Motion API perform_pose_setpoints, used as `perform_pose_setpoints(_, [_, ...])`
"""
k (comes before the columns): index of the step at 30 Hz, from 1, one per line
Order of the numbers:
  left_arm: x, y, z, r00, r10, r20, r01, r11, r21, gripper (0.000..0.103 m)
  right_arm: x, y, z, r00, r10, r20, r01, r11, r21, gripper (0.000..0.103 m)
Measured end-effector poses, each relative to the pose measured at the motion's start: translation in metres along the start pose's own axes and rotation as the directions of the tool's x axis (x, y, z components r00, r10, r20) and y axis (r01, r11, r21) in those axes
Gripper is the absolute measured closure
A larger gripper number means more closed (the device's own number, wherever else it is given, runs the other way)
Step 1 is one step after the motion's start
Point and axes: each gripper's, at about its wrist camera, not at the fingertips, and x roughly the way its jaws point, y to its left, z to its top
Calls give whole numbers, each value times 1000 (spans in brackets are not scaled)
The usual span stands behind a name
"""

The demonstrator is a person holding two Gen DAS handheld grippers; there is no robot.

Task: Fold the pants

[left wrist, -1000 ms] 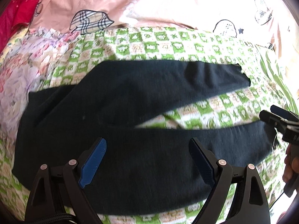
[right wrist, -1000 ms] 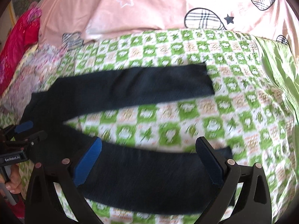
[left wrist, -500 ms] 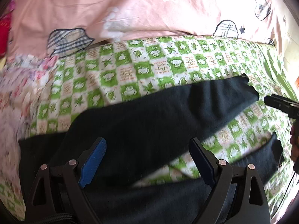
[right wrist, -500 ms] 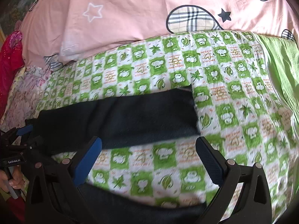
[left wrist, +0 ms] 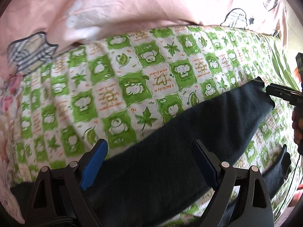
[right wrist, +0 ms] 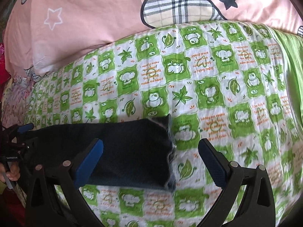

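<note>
Dark pants (left wrist: 170, 162) flat on green checked sheet (left wrist: 121, 87); far leg's long axis running from left gripper (left wrist: 149, 162) diagonally up toward right gripper (left wrist: 280, 92), cuff end pointing at it. Second leg nearer, cuff low at right. Left gripper: fingers spread wide apart, nothing between, leg fabric just beyond. Right gripper (right wrist: 150, 160): fingers likewise spread, empty, frayed cuff (right wrist: 168, 151) lying between them, nearer the left finger. Pink pillow (right wrist: 94, 15) well beyond both, along sheet's far edge. Floral fabric (left wrist: 7, 87) off left. Hand (right wrist: 9, 172) holding left gripper handle.
</note>
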Motion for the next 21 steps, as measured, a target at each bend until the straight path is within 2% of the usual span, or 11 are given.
perform_pose_setpoints(3, [16,-1,8,999,-16,-37,17,1000,25,14,12,-2,7,1000,16,-20,-16,1000,-3,6])
perform_pose_setpoints(4, [21,-3,10,999,-23,-49,24,999,34,17,15,-2,9,999,23,-27,-24,1000,-5,10])
perform_pose_setpoints(6, [32,-4,12,996,-34,-78,38,998,52,22,24,-3,12,998,42,-48,-42,999,-3,19])
perform_pose_setpoints(9, [45,-11,11,994,-28,-109,37,996,82,36,27,-7,17,997,66,-44,-65,998,8,43])
perform_pose_setpoints(10, [47,-12,11,993,-39,-114,49,995,90,46,26,-9,17,996,82,-42,-81,996,20,63])
perform_pose_setpoints(11, [47,-13,11,991,-59,-117,71,993,95,62,25,-12,18,995,92,-45,-90,995,36,72])
perform_pose_setpoints(12, [46,-14,11,989,-81,-123,94,991,96,72,23,-17,18,994,101,-44,-99,994,47,84])
perform_pose_setpoints(13, [46,-16,12,987,-94,-127,106,990,97,86,19,-20,17,993,114,-36,-112,992,53,91])
perform_pose_setpoints(16, [36,-20,11,990,-96,-108,108,988,111,94,3,-24,13,990,143,-14,-142,989,36,94])
perform_pose_setpoints(21, [1,-25,-5,989,-137,-58,143,984,109,97,-34,-25,2,978,203,40,-203,979,-16,95])
